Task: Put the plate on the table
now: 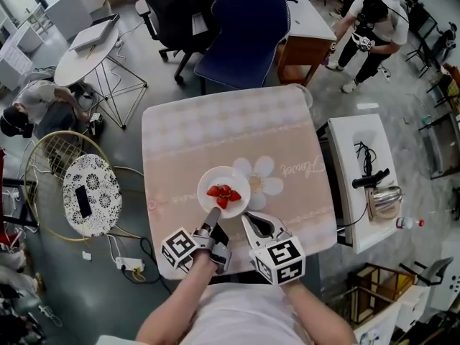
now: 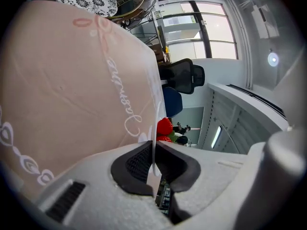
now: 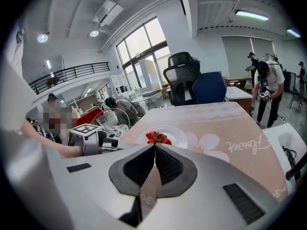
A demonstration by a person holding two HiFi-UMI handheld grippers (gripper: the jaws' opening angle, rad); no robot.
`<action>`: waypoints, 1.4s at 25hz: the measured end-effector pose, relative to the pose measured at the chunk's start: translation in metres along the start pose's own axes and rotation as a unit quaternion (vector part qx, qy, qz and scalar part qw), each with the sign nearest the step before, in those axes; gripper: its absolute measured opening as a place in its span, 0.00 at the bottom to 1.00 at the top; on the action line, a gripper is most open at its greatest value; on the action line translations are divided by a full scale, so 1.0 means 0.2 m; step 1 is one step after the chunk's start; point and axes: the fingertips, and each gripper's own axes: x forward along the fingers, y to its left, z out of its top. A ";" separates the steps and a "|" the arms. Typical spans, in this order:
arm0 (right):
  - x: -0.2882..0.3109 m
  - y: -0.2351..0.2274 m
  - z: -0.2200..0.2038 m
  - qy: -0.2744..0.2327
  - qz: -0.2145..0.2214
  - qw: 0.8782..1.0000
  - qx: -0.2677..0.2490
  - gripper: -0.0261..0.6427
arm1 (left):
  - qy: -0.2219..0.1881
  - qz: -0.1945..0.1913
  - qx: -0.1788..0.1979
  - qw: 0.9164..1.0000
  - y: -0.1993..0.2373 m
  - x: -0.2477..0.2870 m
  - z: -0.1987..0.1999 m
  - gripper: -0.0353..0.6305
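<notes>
Black-and-white patterned round top (image 1: 92, 192): stands left of the table, apart from it. Left gripper (image 1: 213, 214): jaws pinched almost together on the near rim of the white plate (image 1: 233, 177). Plate: lies flat on the pink tablecloth (image 1: 215, 128), near its front edge, and carries strawberries (image 1: 223, 192). Right gripper (image 1: 248, 220): jaws closed together with nothing between them, tip just beside the plate's near right rim.
</notes>
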 end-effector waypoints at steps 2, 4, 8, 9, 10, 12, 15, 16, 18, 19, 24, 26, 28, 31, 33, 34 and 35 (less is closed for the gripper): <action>0.01 -0.02 -0.01 0.006 0.005 1.000 0.003 0.05 | -0.001 0.008 0.001 1.000 0.02 0.02 0.01 0.08; 0.03 -0.03 -0.03 0.010 0.008 1.000 0.005 0.05 | -0.001 0.013 0.003 1.000 0.04 0.04 0.01 0.08; 0.06 -0.05 -0.04 0.018 0.016 1.000 0.007 0.04 | -0.001 0.024 0.007 1.000 0.07 0.06 0.02 0.08; 0.06 -0.06 -0.05 0.020 0.018 1.000 0.007 0.05 | -0.001 0.027 0.008 1.000 0.08 0.07 0.03 0.08; 0.07 -0.06 -0.05 0.023 0.020 1.000 0.008 0.04 | -0.001 0.030 0.009 1.000 0.09 0.07 0.03 0.08; 0.08 -0.07 -0.06 0.027 0.023 0.999 0.010 0.05 | -0.002 0.036 0.008 0.999 0.10 0.08 0.03 0.08; 0.10 -0.08 -0.08 0.032 0.030 0.999 0.014 0.05 | -0.003 0.044 0.011 0.999 0.10 0.08 0.04 0.08; 0.10 -0.07 -0.08 0.033 0.033 0.999 0.013 0.05 | -0.002 0.046 0.013 0.999 0.11 0.08 0.04 0.08; 0.10 -0.07 -0.08 0.035 0.037 0.999 0.010 0.05 | 0.001 0.051 0.016 0.999 0.12 0.08 0.03 0.08; 0.11 -0.07 -0.08 0.035 0.039 0.999 0.010 0.05 | 0.003 0.054 0.019 0.998 0.12 0.07 0.03 0.08; 0.12 -0.07 -0.08 0.033 0.038 0.999 0.014 0.05 | 0.019 0.073 0.040 0.996 0.14 0.07 0.03 0.08; 0.11 -0.08 -0.08 0.032 0.035 0.999 0.016 0.05 | 0.030 0.083 0.068 0.994 0.13 0.07 0.02 0.08; 0.10 -0.09 -0.08 0.030 0.032 0.999 0.018 0.05 | 0.045 0.100 0.110 0.988 0.13 0.07 0.00 0.09; 0.09 -0.09 -0.08 0.028 0.029 0.999 0.019 0.05 | 0.065 0.124 0.157 0.978 0.13 0.08 -0.01 0.14; 0.09 -0.08 -0.08 0.028 0.028 0.999 0.019 0.05 | 0.074 0.134 0.175 0.973 0.13 0.08 -0.02 0.14; 0.08 -0.08 -0.08 0.028 0.028 0.999 0.020 0.05 | 0.080 0.138 0.184 0.970 0.13 0.08 -0.02 0.15; 0.08 -0.07 -0.08 0.027 0.027 0.999 0.020 0.05 | 0.087 0.142 0.195 0.966 0.13 0.08 -0.02 0.16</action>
